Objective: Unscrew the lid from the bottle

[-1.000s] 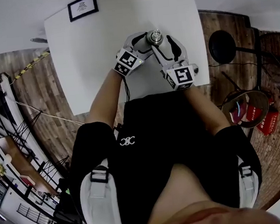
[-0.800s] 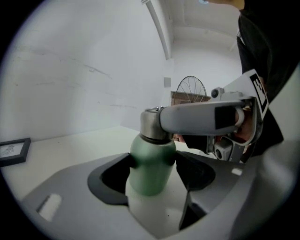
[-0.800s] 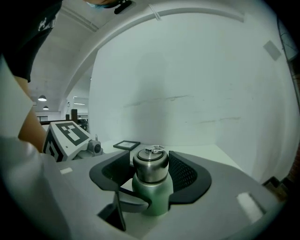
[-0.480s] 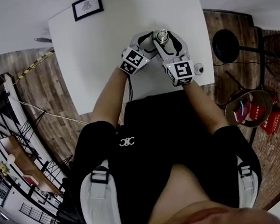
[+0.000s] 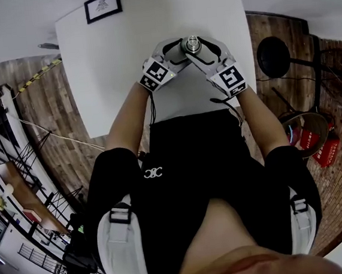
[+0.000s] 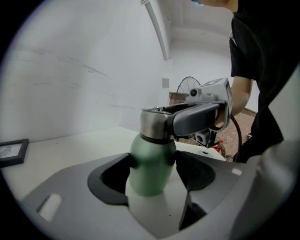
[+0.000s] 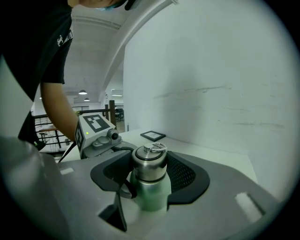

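A green bottle (image 6: 149, 165) with a steel lid (image 7: 149, 163) stands upright on the white table (image 5: 109, 61), close to its near edge. My left gripper (image 6: 152, 161) is shut on the green body, with a dark pad pressing each side. My right gripper (image 7: 149, 171) reaches in from the right, higher up. Its jaws are closing on the lid, and the pads touch it on both sides. In the head view both grippers meet at the lid (image 5: 192, 43), the left gripper (image 5: 177, 49) to its left and the right gripper (image 5: 201, 46) to its right.
A small black picture frame (image 5: 103, 5) lies at the table's far left corner. Right of the table, on the wooden floor, stand a black round stand (image 5: 271, 57) and red items (image 5: 316, 140). The table's near edge is just behind the grippers.
My right gripper's marker cube has swung out to the right around the lid. The left gripper and the bottle keep their place on the table.
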The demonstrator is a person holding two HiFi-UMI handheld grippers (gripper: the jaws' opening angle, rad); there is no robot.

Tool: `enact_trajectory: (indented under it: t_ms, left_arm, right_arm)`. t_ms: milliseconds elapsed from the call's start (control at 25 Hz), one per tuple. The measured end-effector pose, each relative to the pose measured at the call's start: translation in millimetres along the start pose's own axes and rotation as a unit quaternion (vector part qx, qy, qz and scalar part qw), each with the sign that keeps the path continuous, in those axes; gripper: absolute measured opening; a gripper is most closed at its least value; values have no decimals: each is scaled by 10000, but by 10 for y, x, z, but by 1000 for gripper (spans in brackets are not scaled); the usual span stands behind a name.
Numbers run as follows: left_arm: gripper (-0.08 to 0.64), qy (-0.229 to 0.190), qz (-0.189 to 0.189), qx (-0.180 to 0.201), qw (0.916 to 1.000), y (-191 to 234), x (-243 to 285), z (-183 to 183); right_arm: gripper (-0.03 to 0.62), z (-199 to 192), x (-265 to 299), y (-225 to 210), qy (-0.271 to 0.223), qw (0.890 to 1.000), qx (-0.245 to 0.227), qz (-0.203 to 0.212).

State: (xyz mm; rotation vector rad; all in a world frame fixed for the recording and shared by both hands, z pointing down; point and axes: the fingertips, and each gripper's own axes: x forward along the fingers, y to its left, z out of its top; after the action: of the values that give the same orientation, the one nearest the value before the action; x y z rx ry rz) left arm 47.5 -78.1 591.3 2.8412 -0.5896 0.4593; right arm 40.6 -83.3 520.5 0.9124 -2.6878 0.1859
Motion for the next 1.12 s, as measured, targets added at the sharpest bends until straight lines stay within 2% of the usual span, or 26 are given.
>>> enact_trajectory:
  t_ms: [120, 200, 400, 560, 640, 760, 960, 1120]
  left_arm:
    - [362, 3, 12, 7, 10000, -3, 4, -1]
    - [362, 14, 27, 6, 10000, 8, 4, 8]
    - [362, 26, 117, -19, 9999, 9, 11, -2]
    - [362, 18, 198, -39, 9998, 11, -9, -14]
    - [362, 19, 218, -50, 9997, 8, -1, -15]
    - [362, 17, 272, -61, 9996, -1, 11, -21]
    - [362, 24, 323, -65, 9995, 5, -14, -15]
    - [362, 35, 339, -73, 9994, 5, -9, -17]
  right_arm:
    - [241, -10, 2, 20, 176, 9962, -310, 799]
    - [241, -7, 6, 31, 315, 9877, -596, 1408]
    - [241, -39, 3, 66, 749, 9502, -1227, 2763]
    - [241, -44, 22, 107, 1037, 9198, -1511, 3469]
    - [241, -45, 24, 112, 1116, 9104, -1573, 3661]
    - [239, -36, 15, 113, 1107, 9061, -1535, 3784]
    - [239, 18, 27, 130, 1018, 9057, -1419, 3863]
    - [239, 206, 26, 107, 699, 9170, -1137, 3758]
